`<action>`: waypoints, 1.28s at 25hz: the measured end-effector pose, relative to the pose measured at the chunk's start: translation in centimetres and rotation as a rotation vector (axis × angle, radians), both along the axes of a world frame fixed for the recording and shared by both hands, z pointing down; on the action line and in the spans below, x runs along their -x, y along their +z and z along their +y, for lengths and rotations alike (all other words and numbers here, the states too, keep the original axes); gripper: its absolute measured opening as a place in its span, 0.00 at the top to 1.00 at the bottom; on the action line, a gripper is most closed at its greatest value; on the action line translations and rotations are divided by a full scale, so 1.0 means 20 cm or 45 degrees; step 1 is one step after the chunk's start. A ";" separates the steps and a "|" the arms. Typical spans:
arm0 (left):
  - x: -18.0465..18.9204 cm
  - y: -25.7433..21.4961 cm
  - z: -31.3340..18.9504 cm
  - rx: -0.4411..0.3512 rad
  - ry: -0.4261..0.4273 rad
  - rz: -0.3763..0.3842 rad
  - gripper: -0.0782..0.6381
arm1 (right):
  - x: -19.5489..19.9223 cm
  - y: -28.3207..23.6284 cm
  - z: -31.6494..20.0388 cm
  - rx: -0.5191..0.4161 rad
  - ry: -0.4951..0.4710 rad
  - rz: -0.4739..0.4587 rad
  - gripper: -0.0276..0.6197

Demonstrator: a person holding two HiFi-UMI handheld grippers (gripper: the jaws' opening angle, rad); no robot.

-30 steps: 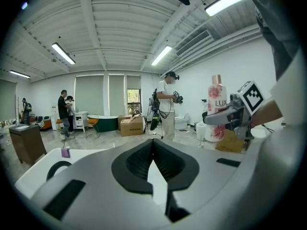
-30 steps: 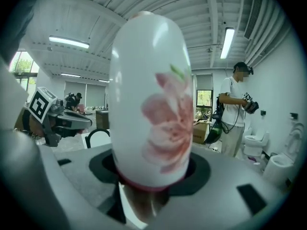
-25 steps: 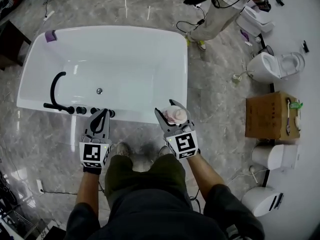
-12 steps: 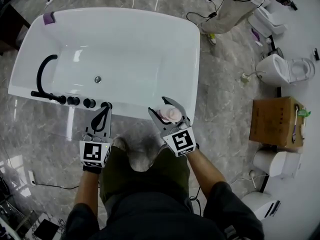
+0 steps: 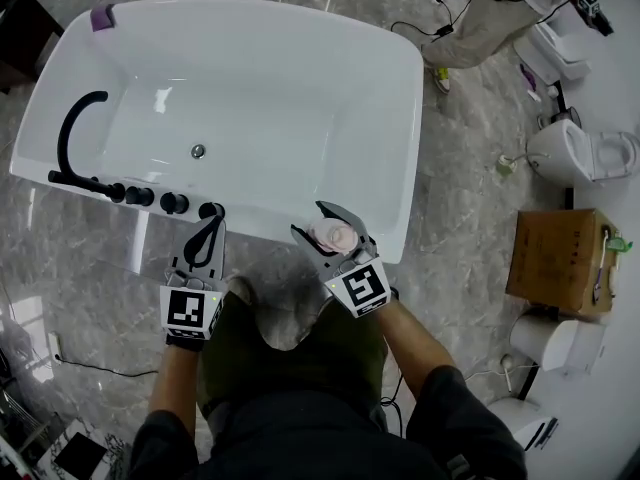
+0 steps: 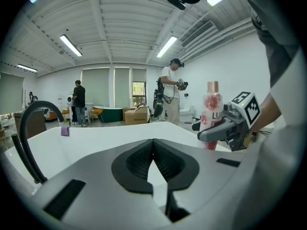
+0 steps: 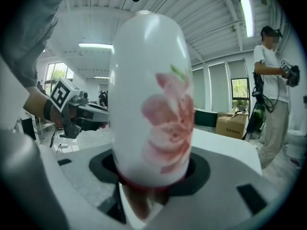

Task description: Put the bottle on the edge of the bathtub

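The right gripper [image 5: 316, 224] clamps its jaws on the bottle [image 5: 333, 234], one pad against each side of the white body, which carries a pink flower print. In the right gripper view the bottle [image 7: 151, 104] fills the space between the jaws and stands upright. In the left gripper view the pink cap points upward. In the head view the bottle sits at the near rim of the bathtub [image 5: 300, 28], toward its right end; contact between the bottle base and the rim cannot be determined. The left gripper [image 5: 212, 224] has its jaws pressed together at the tips with nothing between them, and it is positioned just in front of the same near rim, beside the row of black knobs [image 5: 150, 198]. A black curved faucet [image 5: 72, 133] rises at the left end of the bathtub, and a drain [image 5: 198, 151] lies in the basin floor. A small purple item [image 5: 101, 16] rests on the far left corner of the rim. A cardboard box [image 5: 555, 258] and a toilet [image 5: 585, 153] stand on the floor to the right, well apart from the bathtub.
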State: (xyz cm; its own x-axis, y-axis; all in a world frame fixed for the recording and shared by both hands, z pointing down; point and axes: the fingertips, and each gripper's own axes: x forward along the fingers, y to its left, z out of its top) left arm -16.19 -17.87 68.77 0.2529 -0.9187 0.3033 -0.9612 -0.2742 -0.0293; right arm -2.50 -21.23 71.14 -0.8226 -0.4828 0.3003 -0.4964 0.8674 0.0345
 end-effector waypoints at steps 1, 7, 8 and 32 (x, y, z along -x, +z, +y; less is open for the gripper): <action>0.00 0.02 0.00 -0.002 -0.002 0.000 0.89 | 0.01 0.03 0.00 0.001 -0.009 -0.003 0.59; 0.01 0.12 -0.01 -0.007 -0.011 -0.014 0.89 | 0.04 0.17 0.01 0.004 -0.084 -0.021 0.59; 0.01 0.13 -0.01 -0.009 -0.013 -0.014 0.89 | 0.04 0.19 0.01 -0.003 -0.104 -0.013 0.59; 0.09 0.41 0.05 0.032 -0.044 -0.032 0.89 | 0.19 0.49 0.06 -0.017 -0.356 0.011 0.59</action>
